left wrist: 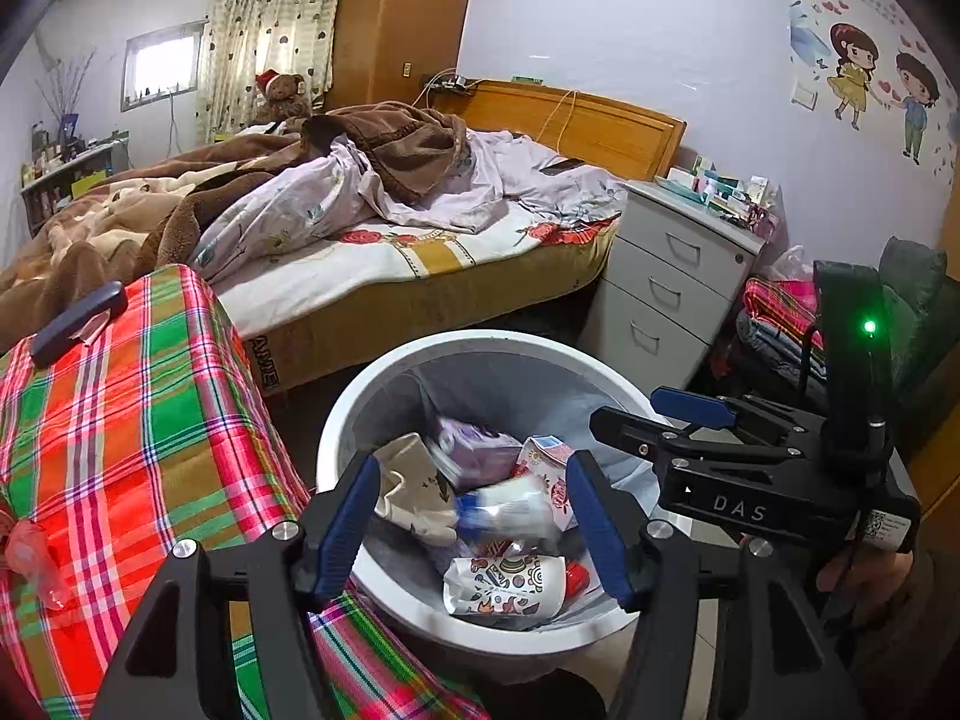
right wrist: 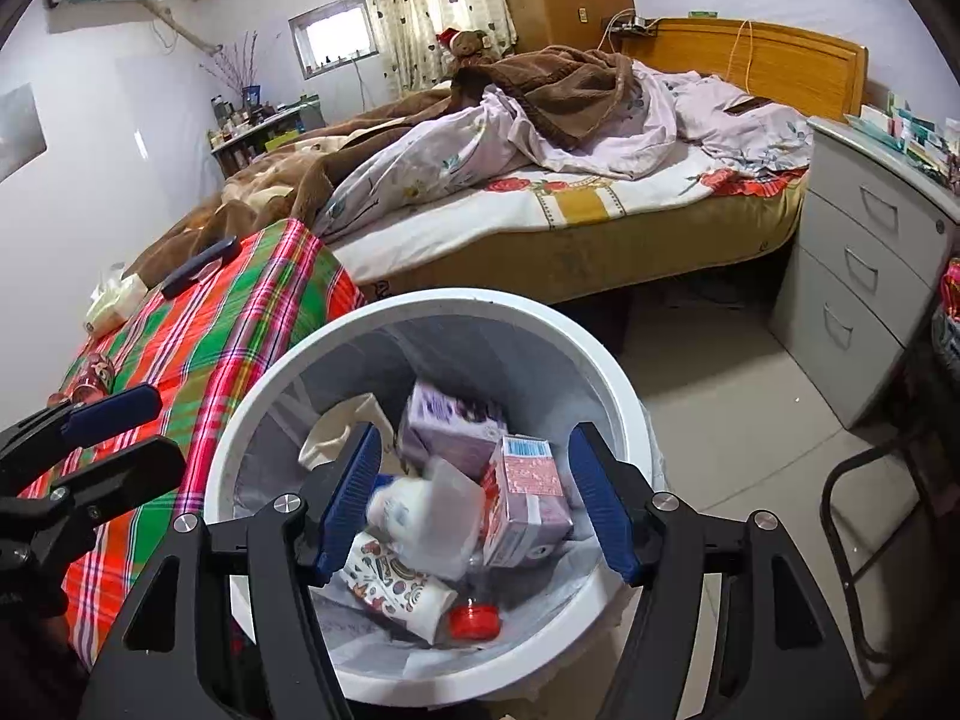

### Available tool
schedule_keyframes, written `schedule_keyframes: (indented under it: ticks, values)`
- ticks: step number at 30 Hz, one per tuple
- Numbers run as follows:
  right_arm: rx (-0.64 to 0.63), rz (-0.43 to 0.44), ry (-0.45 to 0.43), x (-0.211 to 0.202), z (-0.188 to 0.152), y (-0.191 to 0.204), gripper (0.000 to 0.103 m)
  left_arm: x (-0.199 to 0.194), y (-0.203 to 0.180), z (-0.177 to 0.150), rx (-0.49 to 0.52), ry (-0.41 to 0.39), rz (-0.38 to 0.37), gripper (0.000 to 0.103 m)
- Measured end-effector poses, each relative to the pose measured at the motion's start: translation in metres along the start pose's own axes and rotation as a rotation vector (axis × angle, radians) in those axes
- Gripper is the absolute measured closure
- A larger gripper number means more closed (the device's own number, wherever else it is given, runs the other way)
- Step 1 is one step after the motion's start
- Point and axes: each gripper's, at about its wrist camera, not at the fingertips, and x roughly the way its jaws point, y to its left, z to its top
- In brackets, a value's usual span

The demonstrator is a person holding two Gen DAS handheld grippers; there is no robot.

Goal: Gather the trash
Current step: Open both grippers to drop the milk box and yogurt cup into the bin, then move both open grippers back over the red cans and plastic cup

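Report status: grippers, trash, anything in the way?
Left gripper and right gripper open, empty, over white trash bin. Cartons, cup inside. Nothing blocking.

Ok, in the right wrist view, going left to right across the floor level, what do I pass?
Left gripper → plaid-covered table → white trash bin → bare floor tiles → grey drawer cabinet → black chair frame.
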Motion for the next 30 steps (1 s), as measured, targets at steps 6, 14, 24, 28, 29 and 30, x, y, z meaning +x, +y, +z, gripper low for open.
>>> schedule_keyframes:
  ticks: [6, 14, 24, 28, 29, 30]
  values:
    - [-0.001, 0.011, -0.030, -0.008, 0.002, 0.008, 0.036, -0.013, 0.005, -0.002, -0.012, -0.016, 0.034, 0.039]
    - [-0.029, 0.038, -0.058, -0.017, 0.000, 0.029, 0.036, -0.042, 0.019, -0.014, -0.034, -0.049, 0.094, 0.039]
    - [-0.078, 0.089, -0.086, -0.024, -0.001, 0.061, 0.036, -0.082, 0.049, -0.028, -0.087, -0.082, 0.169, 0.039]
    - [-0.098, 0.107, -0.095, -0.026, -0.001, 0.076, 0.036, -0.097, 0.060, -0.033, -0.102, -0.096, 0.188, 0.039]
    - [-0.103, 0.111, -0.097, -0.026, -0.001, 0.079, 0.036, -0.100, 0.062, -0.035, -0.107, -0.100, 0.196, 0.039]
    - [-0.107, 0.115, -0.098, -0.026, -0.001, 0.083, 0.036, -0.104, 0.064, -0.036, -0.105, -0.104, 0.213, 0.039]
